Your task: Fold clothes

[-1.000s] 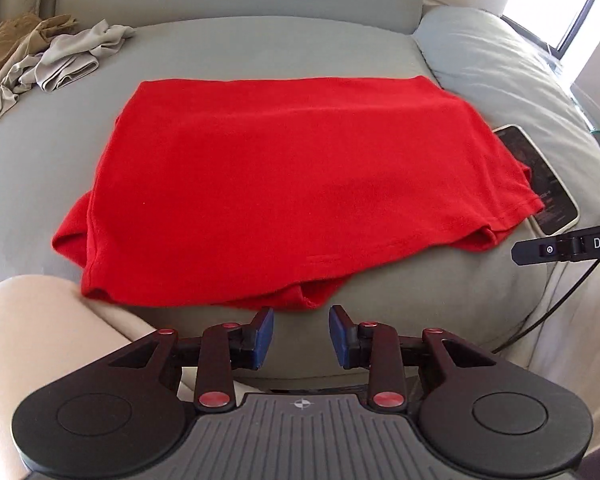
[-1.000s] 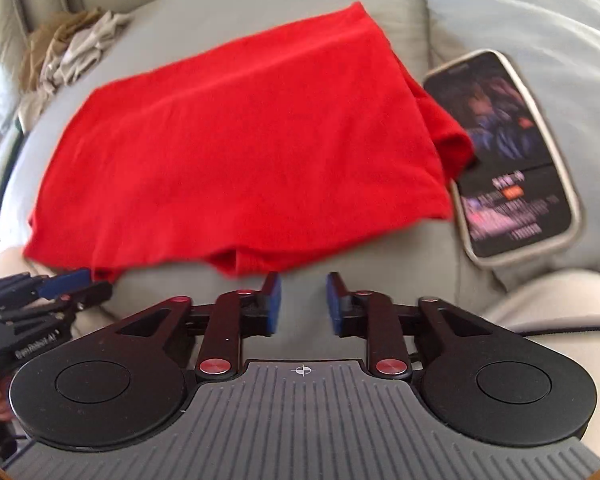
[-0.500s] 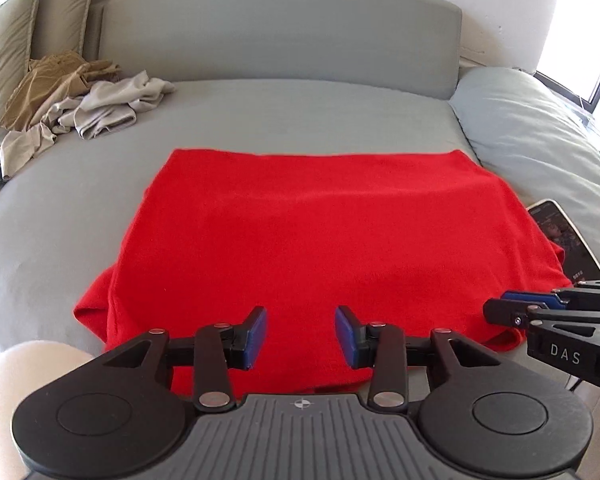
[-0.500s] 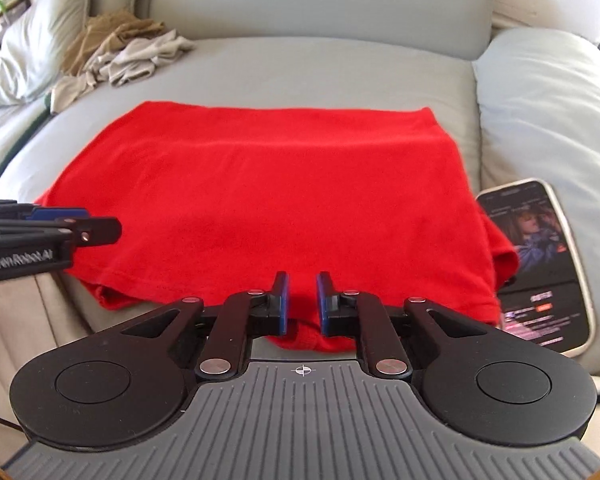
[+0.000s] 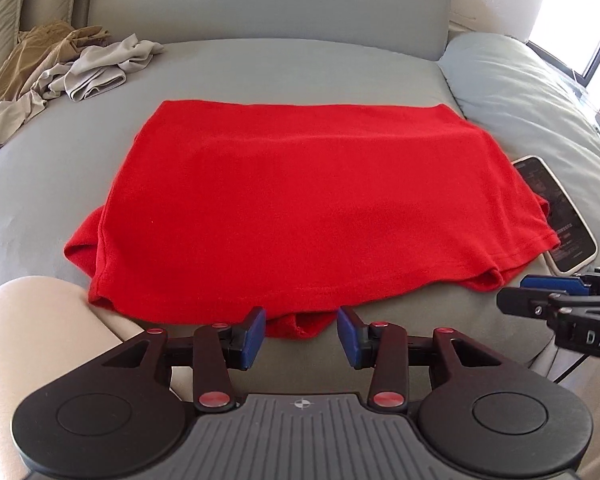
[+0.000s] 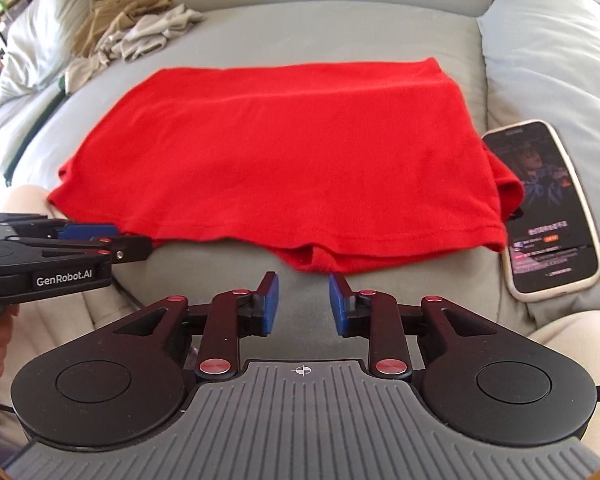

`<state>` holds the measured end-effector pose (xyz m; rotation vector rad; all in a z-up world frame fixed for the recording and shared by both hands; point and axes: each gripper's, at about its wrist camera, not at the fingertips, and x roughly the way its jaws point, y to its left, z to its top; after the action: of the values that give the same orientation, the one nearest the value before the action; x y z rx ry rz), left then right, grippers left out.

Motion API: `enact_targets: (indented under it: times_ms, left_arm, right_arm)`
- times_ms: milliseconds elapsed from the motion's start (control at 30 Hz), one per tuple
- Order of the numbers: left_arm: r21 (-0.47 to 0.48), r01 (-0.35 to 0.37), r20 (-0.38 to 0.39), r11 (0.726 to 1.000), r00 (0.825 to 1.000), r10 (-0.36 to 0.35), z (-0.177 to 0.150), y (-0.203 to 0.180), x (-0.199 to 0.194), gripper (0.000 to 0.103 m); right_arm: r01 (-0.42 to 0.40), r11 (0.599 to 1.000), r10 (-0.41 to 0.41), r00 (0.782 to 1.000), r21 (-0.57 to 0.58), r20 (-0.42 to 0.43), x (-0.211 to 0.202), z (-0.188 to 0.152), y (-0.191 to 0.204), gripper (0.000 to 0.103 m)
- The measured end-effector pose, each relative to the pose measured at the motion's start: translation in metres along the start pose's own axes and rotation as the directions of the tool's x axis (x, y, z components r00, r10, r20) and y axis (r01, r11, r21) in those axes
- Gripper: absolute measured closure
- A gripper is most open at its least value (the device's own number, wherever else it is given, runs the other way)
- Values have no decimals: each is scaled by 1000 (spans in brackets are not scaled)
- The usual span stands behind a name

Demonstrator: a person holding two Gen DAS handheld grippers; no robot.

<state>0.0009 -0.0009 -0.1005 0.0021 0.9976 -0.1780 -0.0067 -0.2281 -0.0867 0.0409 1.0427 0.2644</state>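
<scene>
A folded red knit shirt (image 5: 308, 208) lies flat on the grey sofa seat (image 5: 284, 68), just ahead of both grippers. The left gripper (image 5: 300, 334) stands partly open and empty; the right gripper (image 6: 303, 300) is opening, nothing between its pads.

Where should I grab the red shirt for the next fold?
Probably the near hem corners of the red shirt: they overhang the sofa edge toward you. Bring each hand-held gripper in from the near side, avoiding the phone by the right corner.
</scene>
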Motion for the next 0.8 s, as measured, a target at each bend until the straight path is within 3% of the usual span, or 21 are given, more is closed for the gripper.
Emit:
enact_targets:
  times_ms: [67, 133, 233, 300, 400, 467, 667, 800]
  left_arm:
    - [-16, 11, 37, 1000, 999, -10, 5, 0, -6, 62]
    - [-56, 29, 77, 998, 997, -25, 14, 2, -7, 60]
    - [-108, 52, 131, 993, 991, -37, 29, 2, -6, 58]
    - [-123, 68, 169, 990, 984, -46, 41, -2, -3, 58]
    - [-139, 100, 225, 985, 972, -67, 57, -8, 3, 58]
    - [-143, 103, 239, 984, 969, -67, 67, -13, 10, 58]
    - [-175, 102, 243, 979, 968, -58, 87, -14, 32, 58]
    - [-195, 95, 247, 976, 968, -45, 94, -9, 40, 58]
  right_arm:
    - [16, 998, -21, 998, 66, 64, -14, 7, -15, 65]
    - [44, 982, -73, 986, 186, 151, -27, 21, -41, 49]
    - [110, 930, -208, 945, 352, 254, -36, 43, -85, 40]
    - [175, 896, -309, 906, 408, 290, -33, 59, -110, 40]
    - [204, 862, -419, 801, 463, 427, -24, 72, -142, 34]
    - [236, 840, -480, 744, 489, 466, -8, 78, -155, 30]
    - [331, 786, -578, 693, 522, 430, 48, 88, -179, 30]
    - [313, 785, -581, 670, 534, 462, 61, 103, -188, 30]
